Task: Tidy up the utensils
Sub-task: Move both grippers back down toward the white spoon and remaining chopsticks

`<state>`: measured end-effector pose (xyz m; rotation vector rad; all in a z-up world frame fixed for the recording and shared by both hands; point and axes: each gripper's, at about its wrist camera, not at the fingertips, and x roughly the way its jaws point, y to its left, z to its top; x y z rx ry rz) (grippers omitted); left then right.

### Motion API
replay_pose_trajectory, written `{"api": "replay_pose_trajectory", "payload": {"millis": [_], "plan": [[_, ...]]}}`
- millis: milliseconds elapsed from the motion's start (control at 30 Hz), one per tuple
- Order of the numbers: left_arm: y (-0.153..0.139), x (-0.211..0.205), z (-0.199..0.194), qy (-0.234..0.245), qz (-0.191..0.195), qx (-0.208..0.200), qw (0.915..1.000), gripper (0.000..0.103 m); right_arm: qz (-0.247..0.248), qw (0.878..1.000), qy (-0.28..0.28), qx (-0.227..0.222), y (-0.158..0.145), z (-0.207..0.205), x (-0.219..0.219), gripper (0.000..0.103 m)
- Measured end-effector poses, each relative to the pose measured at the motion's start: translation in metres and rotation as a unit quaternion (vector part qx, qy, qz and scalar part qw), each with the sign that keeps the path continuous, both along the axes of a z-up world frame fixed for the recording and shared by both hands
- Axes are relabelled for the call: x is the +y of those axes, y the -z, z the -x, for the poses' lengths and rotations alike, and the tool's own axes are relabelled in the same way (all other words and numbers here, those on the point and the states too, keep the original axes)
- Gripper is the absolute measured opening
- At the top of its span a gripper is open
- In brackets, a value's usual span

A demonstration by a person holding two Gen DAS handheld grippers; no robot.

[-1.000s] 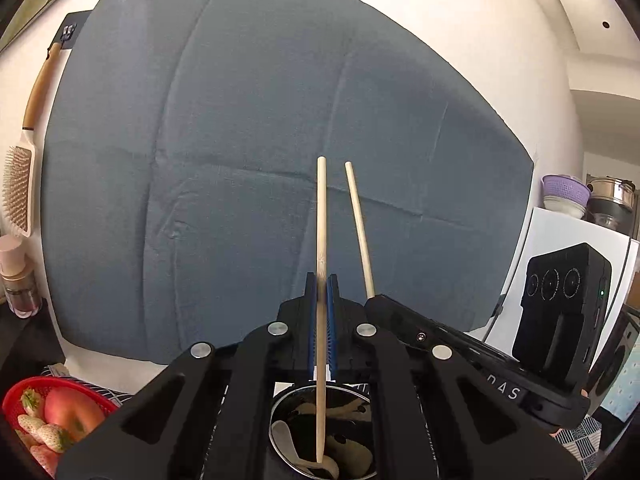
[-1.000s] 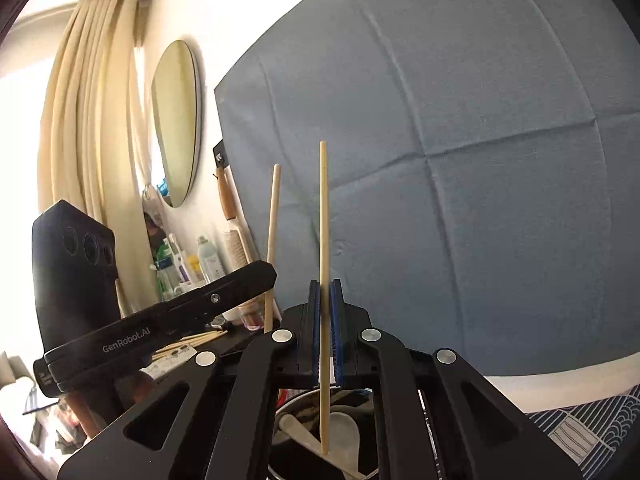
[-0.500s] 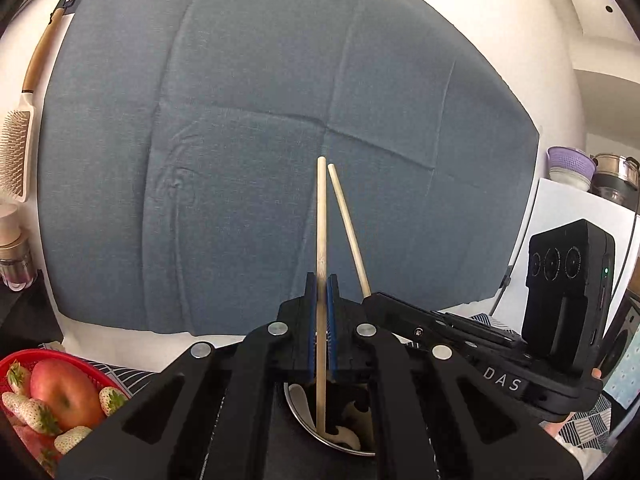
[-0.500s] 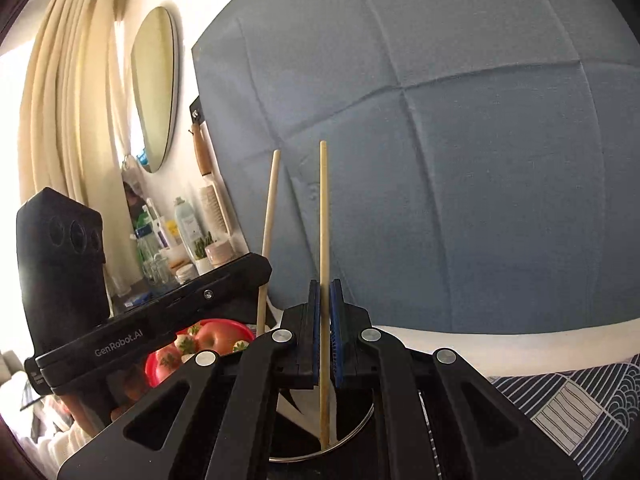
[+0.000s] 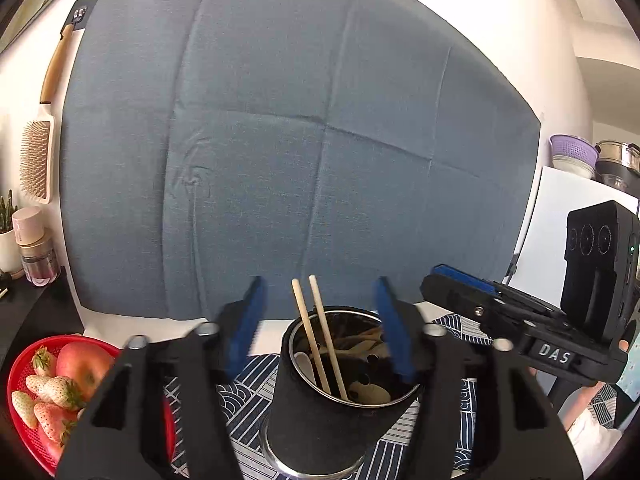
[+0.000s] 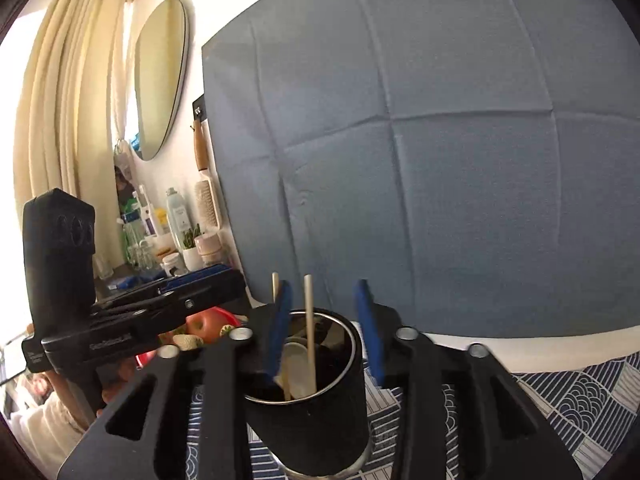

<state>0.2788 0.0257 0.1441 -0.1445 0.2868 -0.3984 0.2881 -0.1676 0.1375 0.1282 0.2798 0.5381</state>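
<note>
Directly ahead of both cameras stands the black utensil cup (image 5: 320, 412), the landmark for this figure. It rests on a blue-and-white patterned mat (image 5: 248, 380) before a blue-grey cloth backdrop (image 5: 280, 140). 2 wooden chopsticks (image 5: 320, 340) lean inside the cup, their tips rising above its metal rim, beside pale spoons (image 6: 298, 368).

Left wrist view: the left gripper (image 5: 320, 320) has its blue pads spread on either side of the cup and its jaws are opening; neither pad presses on a chopstick. Left of the cup sits a red basket (image 5: 24, 368) of strawberries and an apple; a hairbrush (image 5: 38, 160) hangs on the wall above it. Right of the cup the right gripper (image 5: 460, 280) enters from the side.

Right wrist view: the right gripper (image 6: 324, 316) also straddles the cup, jaws opening, both chopsticks free of its pads. Only this view shows the oval mirror (image 6: 160, 80), cream curtains (image 6: 60, 120) and toiletry bottles (image 6: 160, 220) left of the cup, with the left gripper (image 6: 208, 276) seen side-on there.
</note>
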Motion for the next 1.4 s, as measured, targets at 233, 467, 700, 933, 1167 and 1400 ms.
{"api": "replay_pose_trajectory", "payload": {"millis": [233, 467, 700, 933, 1167, 1400], "plan": [[-0.005, 0.011, 0.024, -0.012, -0.008, -0.002, 0.9999, 0.097, 0.006, 0.998, 0.070, 0.004, -0.009, 0.022, -0.020, 0.093], [0.009, 0.010, 0.035, -0.010, -0.033, 0.043, 0.9985, 0.097, 0.004, 0.996, 0.085, 0.041, 0.000, 0.032, -0.033, 0.095], [0.020, 0.004, 0.049, -0.021, -0.048, 0.071, 0.9961, 0.097, 0.008, 0.994, 0.093, 0.064, 0.006, 0.046, -0.048, 0.095], [0.037, -0.002, 0.059, -0.013, -0.063, 0.106, 0.9923, 0.097, 0.016, 0.991, 0.095, 0.092, 0.019, 0.058, -0.062, 0.095], [0.053, -0.015, 0.067, -0.005, -0.087, 0.139, 0.9864, 0.097, 0.025, 0.988, 0.071, 0.132, 0.036, 0.070, -0.071, 0.095], [0.072, -0.032, 0.074, -0.011, -0.134, 0.184, 0.9737, 0.097, 0.047, 0.983, 0.050, 0.173, 0.056, 0.080, -0.075, 0.095]]}}
